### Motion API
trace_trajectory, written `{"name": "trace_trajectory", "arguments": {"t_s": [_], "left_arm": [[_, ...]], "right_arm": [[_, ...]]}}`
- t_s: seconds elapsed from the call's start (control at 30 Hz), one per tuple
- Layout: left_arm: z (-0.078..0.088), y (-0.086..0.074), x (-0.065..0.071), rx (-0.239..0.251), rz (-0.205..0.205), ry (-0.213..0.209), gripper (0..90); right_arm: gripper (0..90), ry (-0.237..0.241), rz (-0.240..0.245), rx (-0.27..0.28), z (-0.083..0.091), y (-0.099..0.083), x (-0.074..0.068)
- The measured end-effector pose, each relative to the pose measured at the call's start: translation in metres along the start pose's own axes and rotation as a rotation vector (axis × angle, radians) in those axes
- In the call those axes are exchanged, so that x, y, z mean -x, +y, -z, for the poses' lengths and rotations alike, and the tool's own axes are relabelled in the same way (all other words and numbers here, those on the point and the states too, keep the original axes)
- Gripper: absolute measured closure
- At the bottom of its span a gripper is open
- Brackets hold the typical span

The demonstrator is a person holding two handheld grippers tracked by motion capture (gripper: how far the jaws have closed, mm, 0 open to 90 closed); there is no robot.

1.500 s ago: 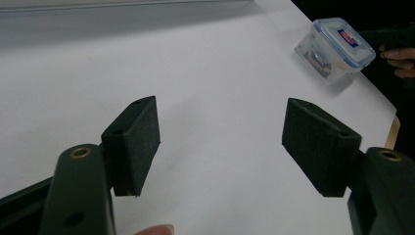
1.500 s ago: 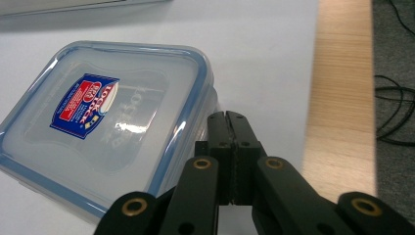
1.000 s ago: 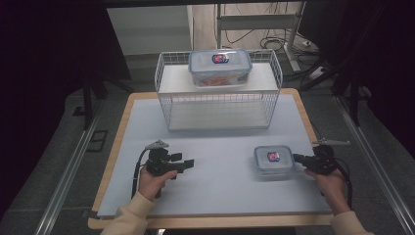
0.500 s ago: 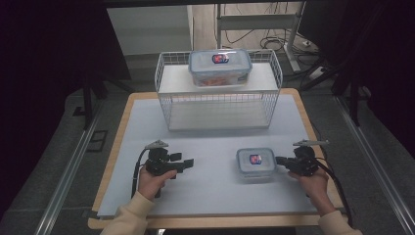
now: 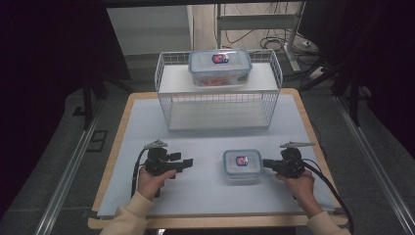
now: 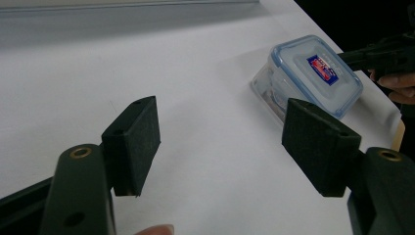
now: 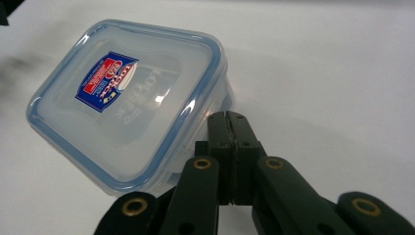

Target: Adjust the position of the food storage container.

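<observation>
relative to the wire rack (image 5: pixel 219 105) at the table's (image 5: pixel 122 147) far edge: large container (image 5: pixel 220 67) on top, small container (image 5: pixel 242 165) in front, left gripper (image 5: pixel 188 162) front-left, right gripper (image 5: pixel 265 163) touching the small container's right side.

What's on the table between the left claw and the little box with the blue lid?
Nothing. The high view shows just bare white table between the left claw and the little box.
</observation>
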State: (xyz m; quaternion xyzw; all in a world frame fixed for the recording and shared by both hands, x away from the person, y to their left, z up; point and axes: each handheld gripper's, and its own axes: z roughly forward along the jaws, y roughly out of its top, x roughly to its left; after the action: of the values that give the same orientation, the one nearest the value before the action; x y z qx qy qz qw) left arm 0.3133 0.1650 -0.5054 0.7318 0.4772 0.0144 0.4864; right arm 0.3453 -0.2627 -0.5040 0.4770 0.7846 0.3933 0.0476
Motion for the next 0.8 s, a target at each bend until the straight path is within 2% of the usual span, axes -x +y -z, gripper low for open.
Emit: {"name": "trace_trajectory", "arguments": {"t_s": [0.17, 0.23, 0.37, 0.43, 0.67, 0.8], "left_arm": [[-0.001, 0.0, -0.001, -0.002, -0.004, 0.003, 30.3], [-0.001, 0.0, -0.001, -0.002, -0.003, 0.004, 30.3], [0.0, -0.001, -0.002, -0.001, -0.003, 0.004, 30.3], [0.0, -0.001, -0.002, -0.001, -0.002, 0.004, 30.3], [-0.001, -0.001, -0.002, -0.004, 0.002, 0.004, 30.3], [-0.002, -0.001, -0.002, -0.006, 0.0, 0.006, 30.3]], "right_arm": [[89.9, 0.023, -0.018, -0.007, -0.006, -0.002, -0.003], [89.8, 0.012, 0.002, -0.016, -0.009, -0.001, -0.007], [89.8, 0.035, 0.009, -0.016, -0.016, 0.001, -0.015], [89.9, 0.056, -0.01, -0.023, -0.02, 0.0, -0.016], [89.8, 0.082, -0.022, -0.008, -0.024, 0.0, -0.017], [89.8, 0.062, 0.009, -0.01, -0.025, 0.002, -0.021]]}}
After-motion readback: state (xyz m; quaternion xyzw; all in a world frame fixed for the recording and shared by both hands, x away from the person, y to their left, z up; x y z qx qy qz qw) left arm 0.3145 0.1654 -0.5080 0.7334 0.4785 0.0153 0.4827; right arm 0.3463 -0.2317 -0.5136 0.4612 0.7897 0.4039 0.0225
